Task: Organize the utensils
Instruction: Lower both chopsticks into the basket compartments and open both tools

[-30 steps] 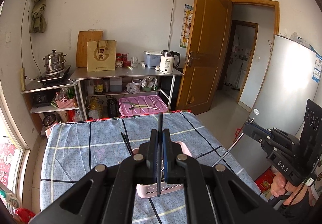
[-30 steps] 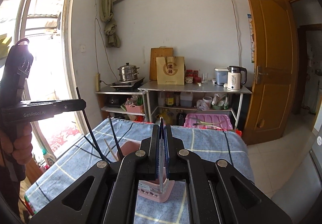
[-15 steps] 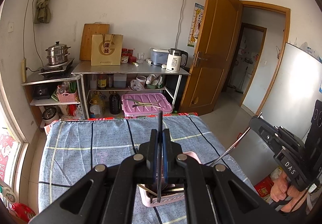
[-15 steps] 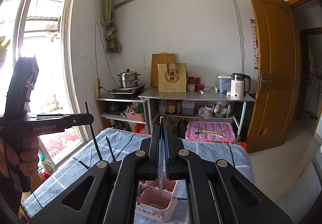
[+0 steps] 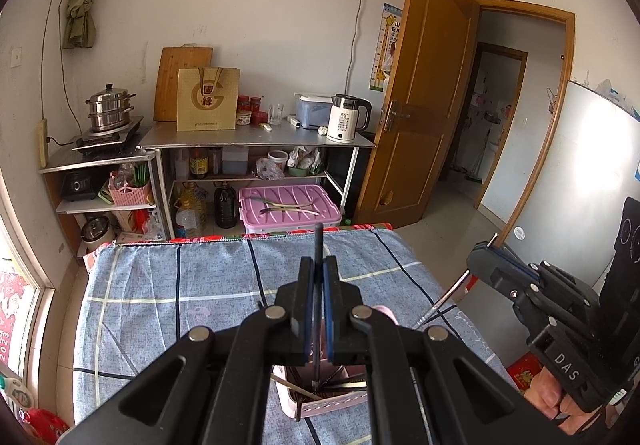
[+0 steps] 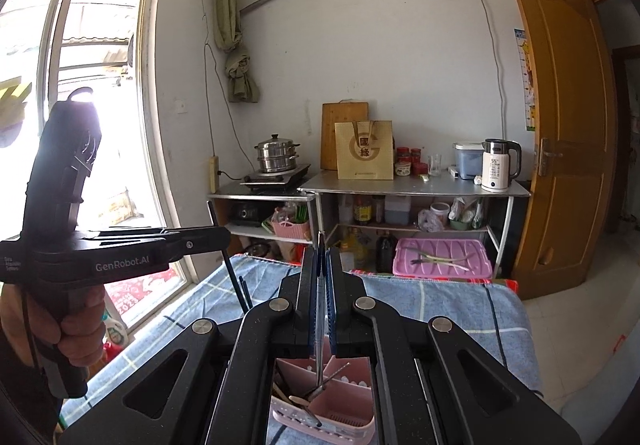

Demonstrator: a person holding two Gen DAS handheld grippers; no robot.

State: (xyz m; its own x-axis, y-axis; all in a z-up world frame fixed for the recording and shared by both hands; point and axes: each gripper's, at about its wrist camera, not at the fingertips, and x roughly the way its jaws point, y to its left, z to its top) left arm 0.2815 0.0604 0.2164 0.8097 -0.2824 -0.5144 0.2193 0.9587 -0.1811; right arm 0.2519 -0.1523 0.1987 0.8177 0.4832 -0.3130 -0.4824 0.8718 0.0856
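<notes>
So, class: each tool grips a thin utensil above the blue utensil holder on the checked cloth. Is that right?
Not quite: the utensil holder is pink, not blue, as the right wrist view shows. The left tool and right tool do each grip a thin utensil above it.

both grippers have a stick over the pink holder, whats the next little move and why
Probably lower the left gripper a little and open its jaws. Its black chopstick hangs upright, tip already inside the pink utensil holder, where other utensils lie. The right gripper holds a thin metal utensil over the same holder and could follow.
</notes>
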